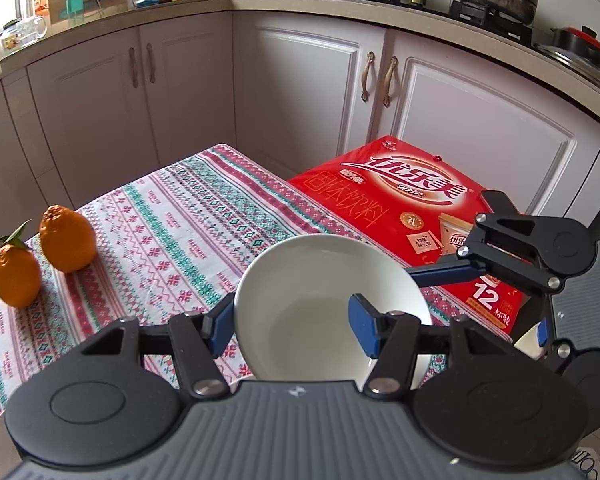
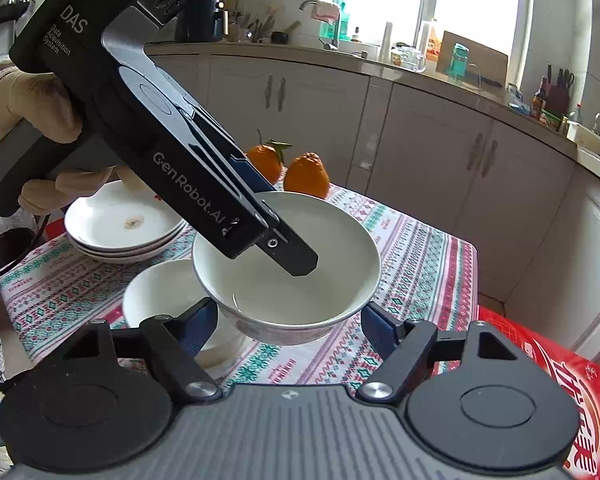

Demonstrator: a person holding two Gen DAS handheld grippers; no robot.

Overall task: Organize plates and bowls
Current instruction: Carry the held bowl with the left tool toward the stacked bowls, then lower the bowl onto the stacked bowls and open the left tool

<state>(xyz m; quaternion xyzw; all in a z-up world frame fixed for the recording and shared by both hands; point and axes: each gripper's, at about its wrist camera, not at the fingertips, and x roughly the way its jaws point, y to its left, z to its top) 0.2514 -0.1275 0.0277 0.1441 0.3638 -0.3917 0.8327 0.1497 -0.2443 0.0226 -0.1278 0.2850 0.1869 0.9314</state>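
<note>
White porcelain is smooth, and this is the main worry. The white bowl (image 2: 340,248) hangs in the air above the patterned cloth of the worktop (image 2: 420,248), near its right edge. The left tongs (image 1: 292,326) are closed on its rim, one finger inside the bowl and one outside, and a gloved hand (image 2: 28,104) carries the tool. The right tongs (image 2: 292,324) stand half wide with the foot of the bowl between their fingers. Whether the pads press on it I cannot tell.

I think the step is to carry this bowl to the second bowl (image 2: 160,300), which stands on the cloth just to the left and below, and to nest it there. A stack of plates (image 2: 132,248) lies further left, and two oranges (image 2: 306,174) are at the far side.

What could go wrong:
- A grip on the rim alone holds little surface. If the bowl tilts, it may turn between the pads and slip out.
- If it falls, it could hit the second bowl and chip both, or drop past the edge onto the red carton (image 1: 400,208) that stands lower on the right.
- If the two tools move at different speed, one may push the bowl out of the other.
- A hard or off-centre landing may tip the lower bowl.
</note>
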